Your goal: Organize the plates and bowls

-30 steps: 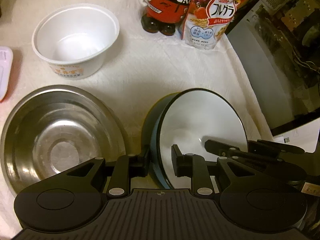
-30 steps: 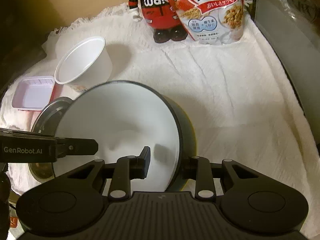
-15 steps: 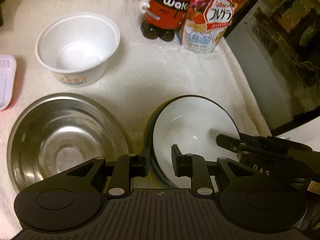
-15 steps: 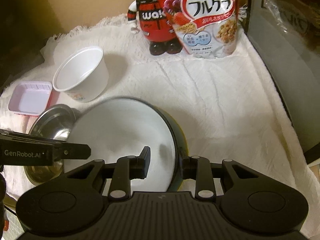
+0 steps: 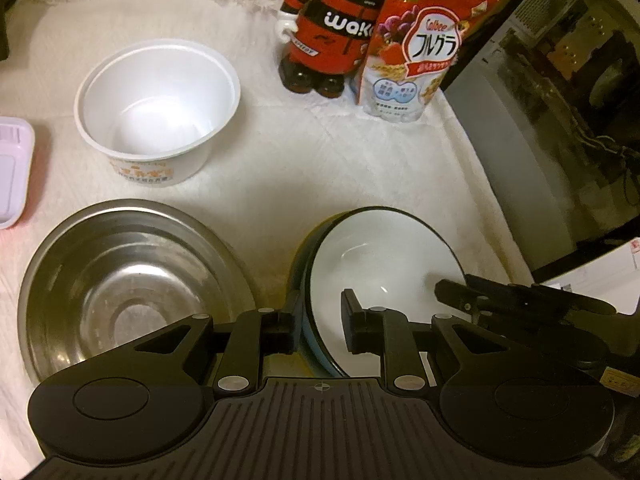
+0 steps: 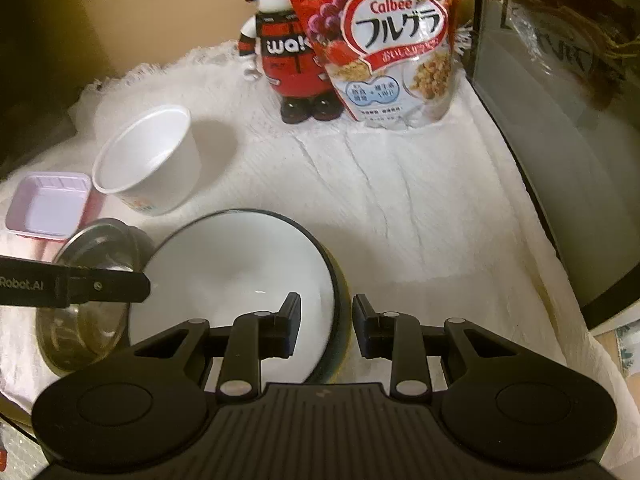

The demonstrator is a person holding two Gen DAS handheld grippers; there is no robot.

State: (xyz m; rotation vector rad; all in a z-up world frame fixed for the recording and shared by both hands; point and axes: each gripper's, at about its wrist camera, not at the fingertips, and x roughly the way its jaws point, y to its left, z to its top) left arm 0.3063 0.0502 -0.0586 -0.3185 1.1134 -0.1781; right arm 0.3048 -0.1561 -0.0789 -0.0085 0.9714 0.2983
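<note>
A bowl (image 5: pixel 384 256), blue outside, white inside with a dark rim, is held between both grippers just above the white cloth (image 5: pixel 320 168). My left gripper (image 5: pixel 316 324) is shut on its left wall, one finger outside and one inside. My right gripper (image 6: pixel 326 318) is shut on the right wall of the bowl (image 6: pixel 232 272) in the same way. In each wrist view the other gripper shows across the bowl: the right gripper (image 5: pixel 444 288) and the left gripper (image 6: pixel 140 286). A steel bowl (image 5: pixel 120 280) sits just left of the held bowl.
A white plastic tub (image 5: pixel 156 108) stands behind the steel bowl (image 6: pixel 88 320), with a pink tray (image 6: pixel 48 204) at the far left. A red figurine (image 6: pixel 284 52) and a cereal bag (image 6: pixel 392 40) stand at the back. A dark glass-fronted appliance (image 5: pixel 560 120) borders the cloth on the right.
The bowl has tipped from a steep tilt to nearer level and looks smaller and lower in both views. More of the back of the cloth now shows. Both grippers stay on its rim.
</note>
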